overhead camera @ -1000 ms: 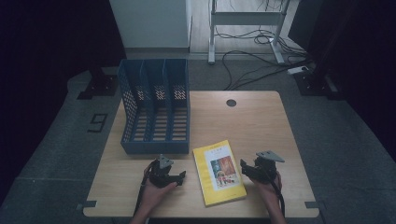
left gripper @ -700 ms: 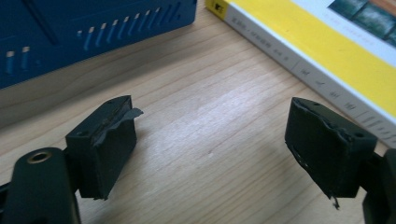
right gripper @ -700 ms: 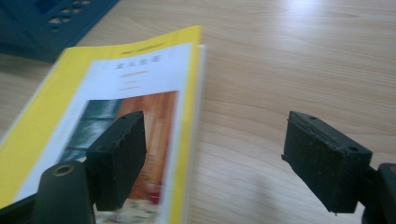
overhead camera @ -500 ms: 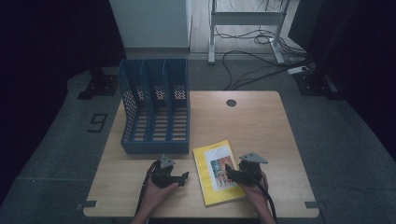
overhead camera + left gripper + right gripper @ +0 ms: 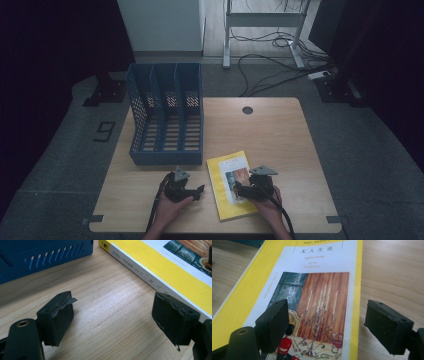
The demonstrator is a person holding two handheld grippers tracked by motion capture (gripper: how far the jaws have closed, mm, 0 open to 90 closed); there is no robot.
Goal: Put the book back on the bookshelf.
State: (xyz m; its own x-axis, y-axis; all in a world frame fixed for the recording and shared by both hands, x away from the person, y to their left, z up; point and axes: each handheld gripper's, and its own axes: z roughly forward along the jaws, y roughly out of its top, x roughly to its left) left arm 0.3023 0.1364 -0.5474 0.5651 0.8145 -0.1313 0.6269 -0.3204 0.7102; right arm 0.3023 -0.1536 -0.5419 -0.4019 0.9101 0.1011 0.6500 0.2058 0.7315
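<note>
Right claw [image 5: 324, 326] over book [image 5: 317, 277] cover, candelabra legible

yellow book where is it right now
In the high view the yellow book lies flat near the table's front edge, between the two tongs, just right of the blue file rack.

I read "无人生还" in black on the white panel of the flat yellow paperback book [image 5: 322, 290], with "Agatha Christie" under it; the two smaller lines below that are too blurred for me. Spine [image 5: 150, 277] has Chinese characters, "无人" legible. Dark "9" mark [image 5: 105, 132] on grey floor, left of the table.
</note>
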